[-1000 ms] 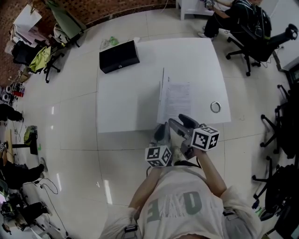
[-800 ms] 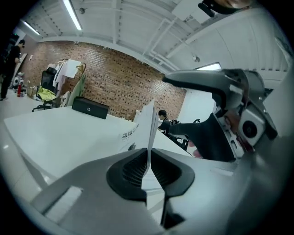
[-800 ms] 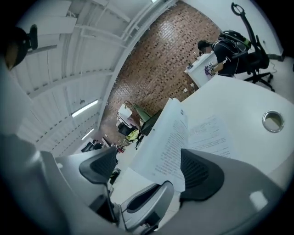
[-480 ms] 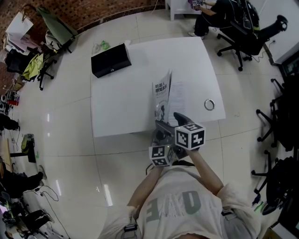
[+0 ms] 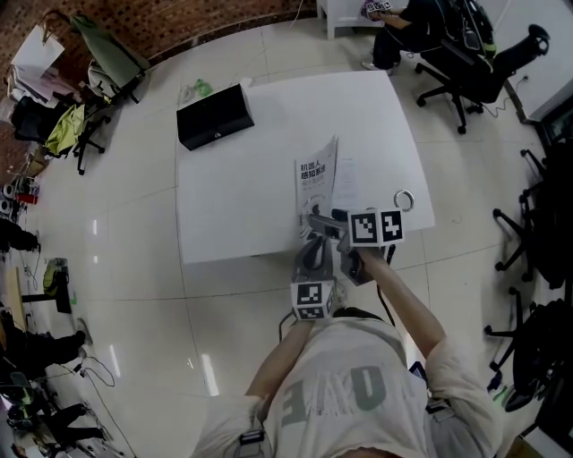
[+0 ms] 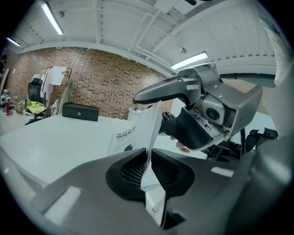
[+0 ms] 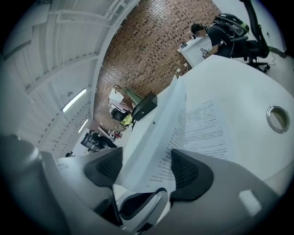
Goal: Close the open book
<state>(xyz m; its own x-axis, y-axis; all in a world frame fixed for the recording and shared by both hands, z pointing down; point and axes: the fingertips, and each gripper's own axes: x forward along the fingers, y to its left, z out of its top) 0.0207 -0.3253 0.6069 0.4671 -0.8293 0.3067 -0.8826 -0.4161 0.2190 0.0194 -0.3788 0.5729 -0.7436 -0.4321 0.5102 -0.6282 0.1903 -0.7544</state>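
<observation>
The thin book (image 5: 347, 192) lies open on the white table (image 5: 233, 197), near its front edge. Its printed front cover (image 5: 315, 183) stands lifted, leaning over the right-hand pages. My left gripper (image 5: 309, 234) is shut on the cover's lower edge; in the left gripper view the sheet (image 6: 138, 135) is pinched between the pads of that gripper (image 6: 149, 167). My right gripper (image 5: 324, 219) is beside it at the book's near end. In the right gripper view its jaws (image 7: 147, 172) are closing, with the raised leaf (image 7: 161, 137) between them and the pads clear of it.
A black box (image 5: 215, 116) stands at the table's far left corner. A metal ring (image 5: 406, 200) lies right of the book, also in the right gripper view (image 7: 278, 117). Office chairs and a seated person (image 5: 421, 22) are beyond the far right corner.
The cover has risen and swung from edge-on to leaning right, its printed face now showing. The right gripper has moved left and forward onto the book's near end.
</observation>
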